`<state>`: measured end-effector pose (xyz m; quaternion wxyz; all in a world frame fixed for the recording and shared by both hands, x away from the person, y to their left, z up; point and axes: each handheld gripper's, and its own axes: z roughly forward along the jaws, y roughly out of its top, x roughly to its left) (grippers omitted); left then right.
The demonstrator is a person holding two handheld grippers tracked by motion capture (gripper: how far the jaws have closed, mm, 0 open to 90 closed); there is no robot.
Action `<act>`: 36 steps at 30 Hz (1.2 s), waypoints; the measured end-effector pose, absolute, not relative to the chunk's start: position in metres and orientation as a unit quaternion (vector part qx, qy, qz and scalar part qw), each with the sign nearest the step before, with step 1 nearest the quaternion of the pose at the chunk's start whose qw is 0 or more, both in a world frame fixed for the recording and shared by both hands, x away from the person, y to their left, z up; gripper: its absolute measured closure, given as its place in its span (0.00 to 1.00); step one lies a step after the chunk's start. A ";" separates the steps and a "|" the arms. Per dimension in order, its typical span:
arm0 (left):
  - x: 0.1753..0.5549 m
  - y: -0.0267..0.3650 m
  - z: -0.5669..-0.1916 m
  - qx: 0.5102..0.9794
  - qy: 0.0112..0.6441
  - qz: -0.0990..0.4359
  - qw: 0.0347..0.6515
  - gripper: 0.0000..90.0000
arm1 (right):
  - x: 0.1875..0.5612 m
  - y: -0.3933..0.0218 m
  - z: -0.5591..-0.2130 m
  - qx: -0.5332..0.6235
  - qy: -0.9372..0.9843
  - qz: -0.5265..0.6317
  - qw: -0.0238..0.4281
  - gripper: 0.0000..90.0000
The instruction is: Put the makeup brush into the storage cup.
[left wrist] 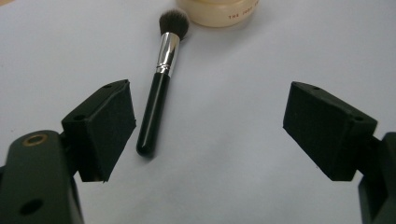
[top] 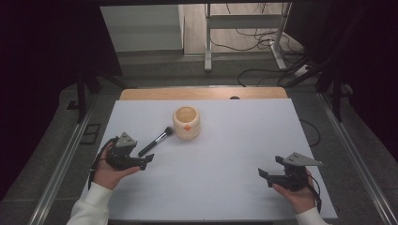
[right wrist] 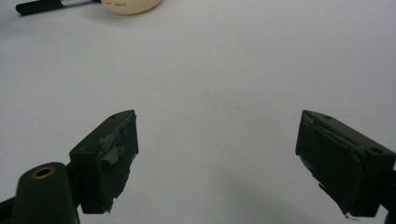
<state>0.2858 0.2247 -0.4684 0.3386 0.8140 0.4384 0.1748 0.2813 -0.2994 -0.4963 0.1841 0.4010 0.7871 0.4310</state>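
Observation:
A black-handled makeup brush [top: 156, 141] lies flat on the white table [top: 220, 178], its bristles beside a cream round pot [top: 187, 122] with an orange mark on its side. My left gripper [top: 149, 160] is held just below the handle's end, open, nothing between its jaws. In the left gripper view the brush [left wrist: 159, 93] lies ahead, nearer the left jaw, with the pot [left wrist: 219, 11] at the top edge. My right gripper [top: 263, 174] hovers open over bare table at the front right. From the right gripper view the pot [right wrist: 130, 5] and the brush handle [right wrist: 37, 6] sit far off at top left.
A wooden strip [top: 202, 93] runs along the table's far edge. Beyond it are a metal frame [top: 244, 28] and loose cables [top: 263, 42] on the floor. Dark curtains flank both sides.

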 end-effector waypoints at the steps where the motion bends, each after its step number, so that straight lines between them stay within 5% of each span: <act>1: 0.287 0.223 -0.468 0.816 0.437 0.175 0.336 0.19 | 0.281 -0.300 -0.496 0.401 0.787 0.431 0.185 0.15; 36: 0.328 0.197 -0.464 0.849 0.400 0.178 0.298 0.17 | 0.282 -0.301 -0.496 0.403 0.785 0.429 0.193 0.13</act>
